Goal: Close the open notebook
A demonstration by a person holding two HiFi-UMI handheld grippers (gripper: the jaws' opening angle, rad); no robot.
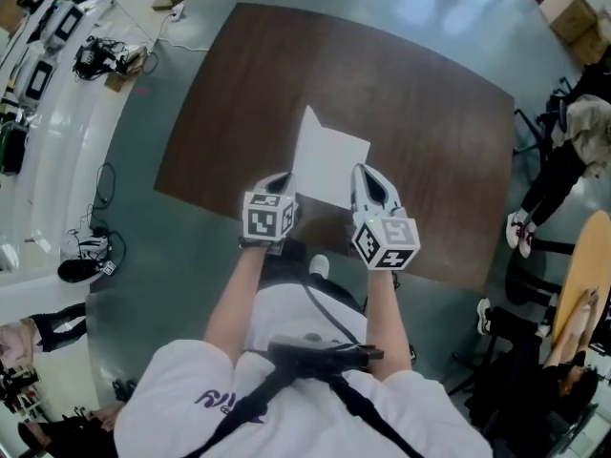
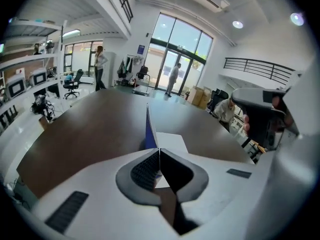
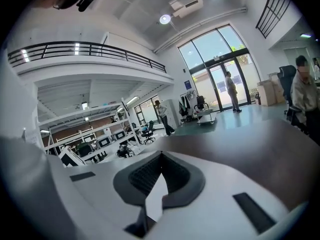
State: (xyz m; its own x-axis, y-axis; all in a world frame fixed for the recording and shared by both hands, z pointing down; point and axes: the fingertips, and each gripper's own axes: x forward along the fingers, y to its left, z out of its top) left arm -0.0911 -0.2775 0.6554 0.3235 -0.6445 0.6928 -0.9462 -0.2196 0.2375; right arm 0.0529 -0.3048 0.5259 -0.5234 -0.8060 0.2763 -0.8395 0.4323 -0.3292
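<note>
Blue-backed notebook cover [image 2: 149, 128] stands upright, pinched in the jaws of the left gripper [image 2: 159, 151]. Right gripper [image 3: 161, 155] jaws press together (the notebook's near corners sit hidden behind both grippers).

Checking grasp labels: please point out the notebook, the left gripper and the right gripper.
notebook [image 1: 332, 165], head view, on its flat white page
left gripper [image 2: 159, 150], left gripper view, between its jaw tips
right gripper [image 3: 162, 152], right gripper view, between its jaw tips
</note>
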